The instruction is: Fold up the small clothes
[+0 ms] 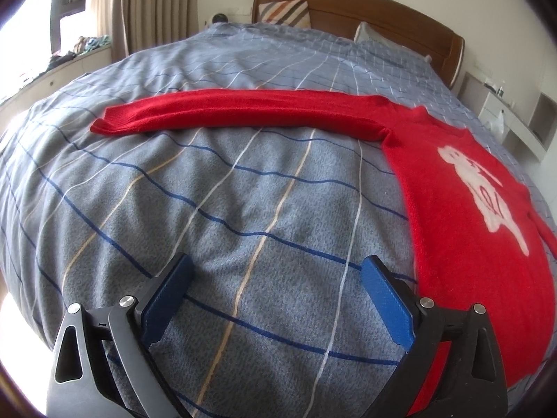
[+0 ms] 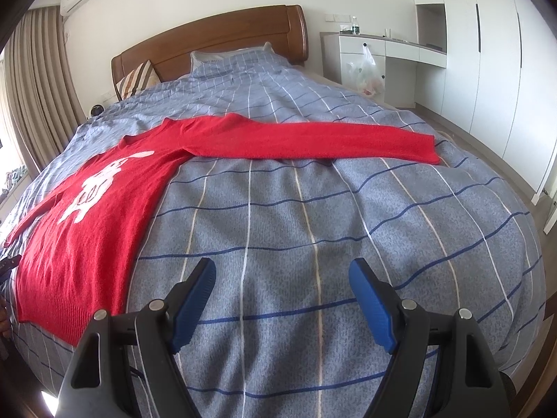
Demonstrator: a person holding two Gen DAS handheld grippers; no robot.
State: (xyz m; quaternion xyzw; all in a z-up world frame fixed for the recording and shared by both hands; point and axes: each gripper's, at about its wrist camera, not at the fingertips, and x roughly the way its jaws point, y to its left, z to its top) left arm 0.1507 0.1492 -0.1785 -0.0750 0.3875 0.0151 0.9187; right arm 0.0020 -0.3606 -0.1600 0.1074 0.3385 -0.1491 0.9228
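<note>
A red sweater (image 1: pixel 466 209) with a white animal figure lies flat on the bed, front up, both sleeves stretched straight out. In the left wrist view one sleeve (image 1: pixel 226 111) runs leftward across the quilt. My left gripper (image 1: pixel 276 268) hovers open over bare quilt just left of the sweater's body, with nothing between its blue pads. In the right wrist view the sweater (image 2: pixel 87 216) lies at the left and its other sleeve (image 2: pixel 313 139) reaches rightward. My right gripper (image 2: pixel 282 271) is open over the quilt to the right of the hem, holding nothing.
The grey-blue checked quilt (image 2: pixel 313 216) covers the whole bed, with pillows (image 2: pixel 222 61) and a wooden headboard (image 2: pixel 216 35) at the far end. Curtains (image 1: pixel 146 3) and a windowsill hang left. A white desk (image 2: pixel 383 48) with a plastic bag and wardrobes stand right.
</note>
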